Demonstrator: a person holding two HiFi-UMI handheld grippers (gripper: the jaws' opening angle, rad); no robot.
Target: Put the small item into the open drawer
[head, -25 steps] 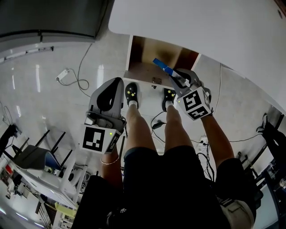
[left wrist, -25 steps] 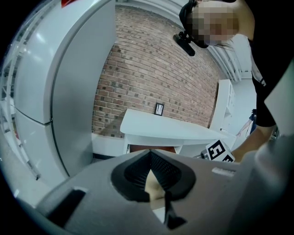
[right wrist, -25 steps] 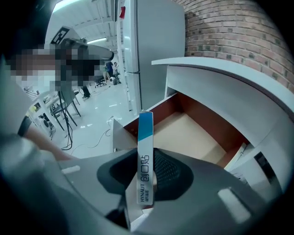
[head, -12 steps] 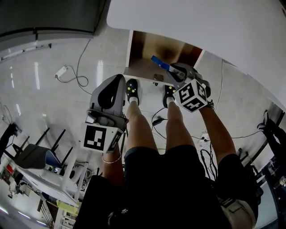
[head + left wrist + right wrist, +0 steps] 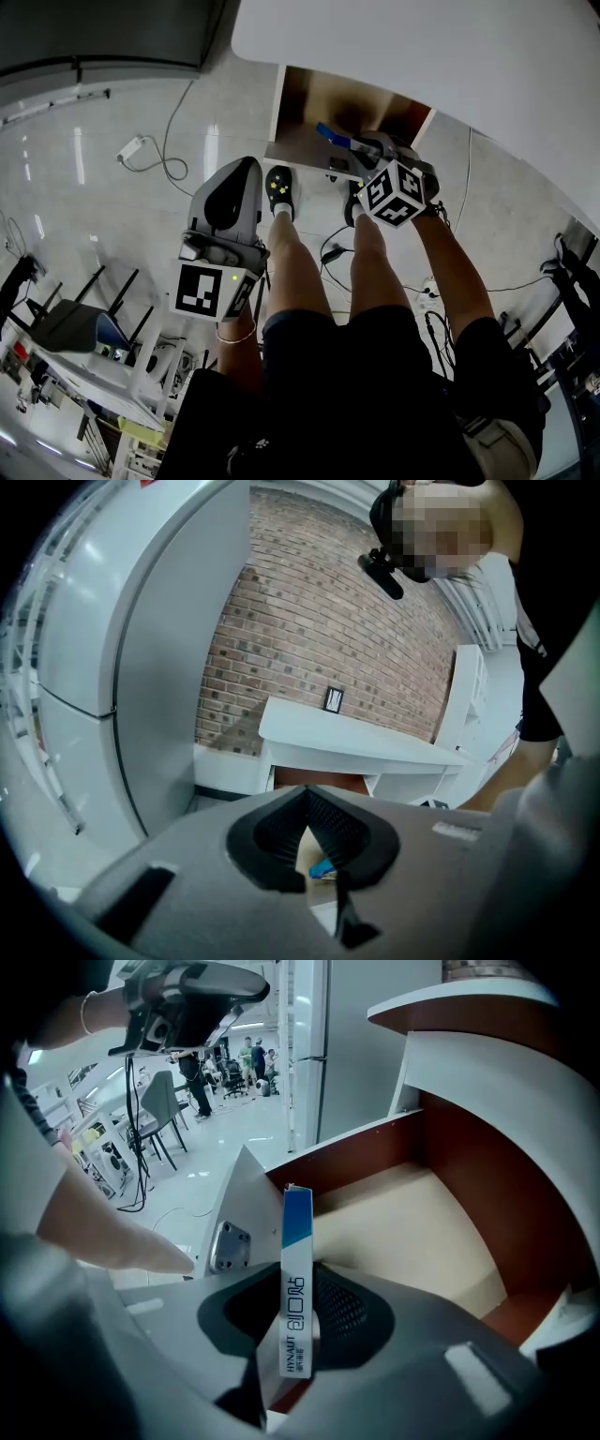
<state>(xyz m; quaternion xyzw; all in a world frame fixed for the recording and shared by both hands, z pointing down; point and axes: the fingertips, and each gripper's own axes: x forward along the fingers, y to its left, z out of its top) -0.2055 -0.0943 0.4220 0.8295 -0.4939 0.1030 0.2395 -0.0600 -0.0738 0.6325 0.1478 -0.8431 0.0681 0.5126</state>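
Note:
The small item is a thin blue-and-white box (image 5: 334, 138) (image 5: 297, 1232). My right gripper (image 5: 352, 150) (image 5: 298, 1286) is shut on its lower part, and the box stands upright out of the jaws. It hangs over the front edge of the open drawer (image 5: 314, 103), whose pale wooden floor (image 5: 422, 1232) lies just beyond it. The drawer is pulled out from under a white table (image 5: 422, 47). My left gripper (image 5: 247, 172) (image 5: 305, 794) hangs lower left over the floor, its tips together and nothing in them.
The person's legs and black shoes (image 5: 277, 195) stand right before the drawer front. Cables and a plug (image 5: 131, 156) lie on the shiny floor at left. Chairs (image 5: 66, 328) crowd the lower left. A tall grey cabinet (image 5: 141, 667) stands left of the table.
My right gripper has sunk toward the drawer with the box and rolled, its marker cube showing a different face. The left gripper has stayed put.

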